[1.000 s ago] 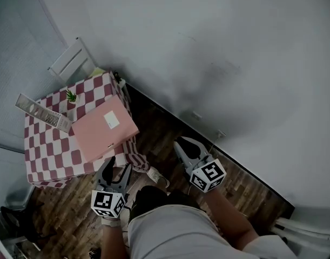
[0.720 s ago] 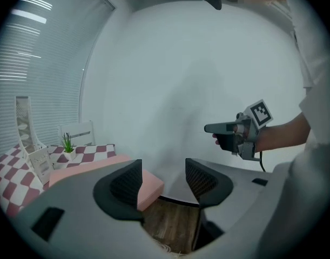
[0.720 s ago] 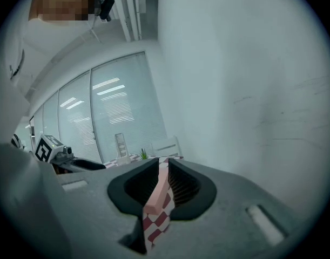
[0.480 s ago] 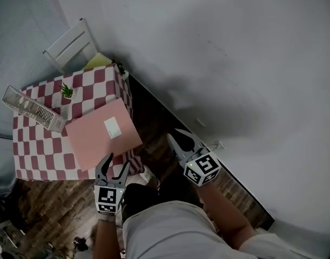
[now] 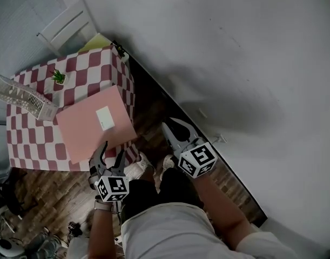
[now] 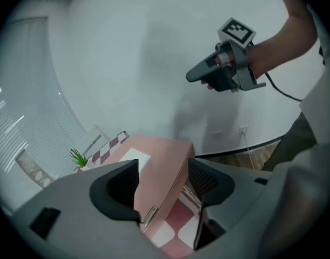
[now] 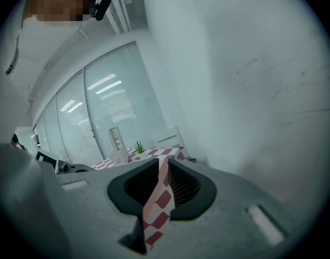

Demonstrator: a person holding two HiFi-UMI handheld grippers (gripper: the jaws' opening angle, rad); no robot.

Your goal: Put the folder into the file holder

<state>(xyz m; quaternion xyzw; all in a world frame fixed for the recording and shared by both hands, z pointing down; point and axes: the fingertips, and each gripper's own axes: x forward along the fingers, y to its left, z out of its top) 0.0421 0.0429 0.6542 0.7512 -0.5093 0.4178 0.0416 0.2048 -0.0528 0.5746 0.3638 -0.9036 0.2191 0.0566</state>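
- While the left gripper [image 5: 110, 150] hangs at the near edge of the desk [image 5: 24, 139], its jaws stand apart and have just been opening. The left gripper view shows the corner of the pink folder [image 5: 83, 136] in the gap, and neither pad presses on it.
- Whether that corner lies between the pads or just beyond them: cannot tell.
- Right gripper [image 5: 167, 127]: jaws all but closed, with a thin slit between them. Only the distant checked cloth shows through the slit. Nothing is gripped. It is held off the desk's right side, above the wooden floor [image 5: 40, 198] and close to the white wall [image 5: 235, 47].
- Folder: lies flat on the near right part of the desk, white label [image 5: 105, 117] facing up. Its near edge reaches the desk's edge. It is not in the file holder.
- File holder [image 5: 21, 95]: white mesh, on the left part of the desk, nothing visible in it. One end sits just beside the folder's left corner.
- Small green plant [image 5: 58, 76]: upright on the desk behind the file holder, apart from the folder.
- Desk: covered with a red-and-white checked cloth that hangs over the sides.
- White chair [image 5: 67, 26]: stands at the far side of the desk.
- Yellow item [image 5: 97, 41] at the desk's far corner: too small to identify.
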